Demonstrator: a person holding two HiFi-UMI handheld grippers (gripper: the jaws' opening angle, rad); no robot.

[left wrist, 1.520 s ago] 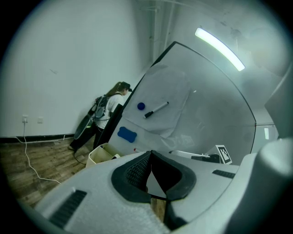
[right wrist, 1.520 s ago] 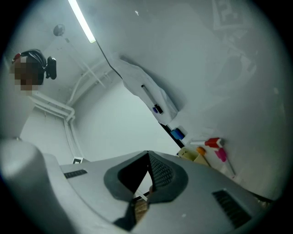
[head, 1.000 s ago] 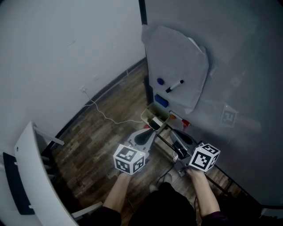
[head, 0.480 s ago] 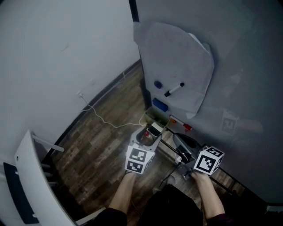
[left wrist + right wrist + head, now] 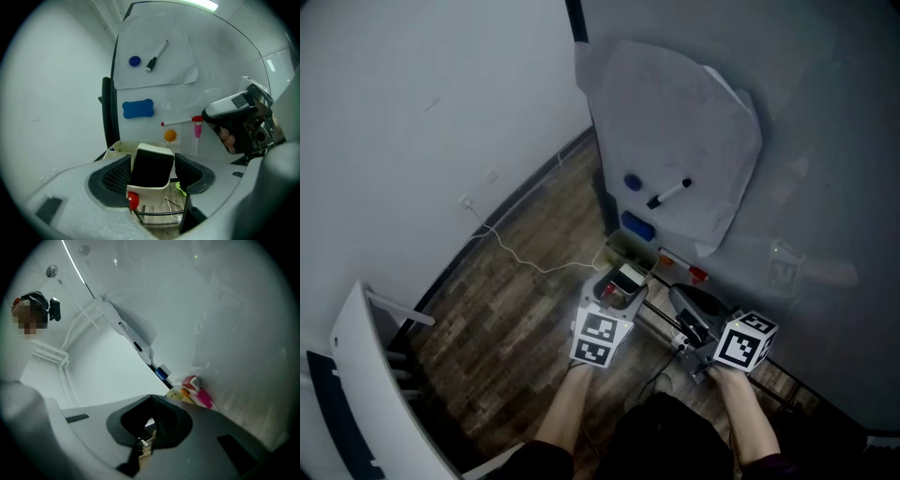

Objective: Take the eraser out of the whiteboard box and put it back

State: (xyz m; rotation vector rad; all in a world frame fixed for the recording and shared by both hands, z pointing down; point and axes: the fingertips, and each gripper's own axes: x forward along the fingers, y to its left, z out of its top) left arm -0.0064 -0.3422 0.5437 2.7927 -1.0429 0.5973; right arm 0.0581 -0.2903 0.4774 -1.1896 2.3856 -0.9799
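Left claw point(image 5: 153, 160) just spread, eraser point(image 5: 149, 169) between jaws

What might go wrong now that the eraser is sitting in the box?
The jaws of the left hand-held gripper have just been opening, with the eraser between them, standing tall above the rim of the box. It looks close to one pad, so pulling back crookedly might catch it and tip it out.
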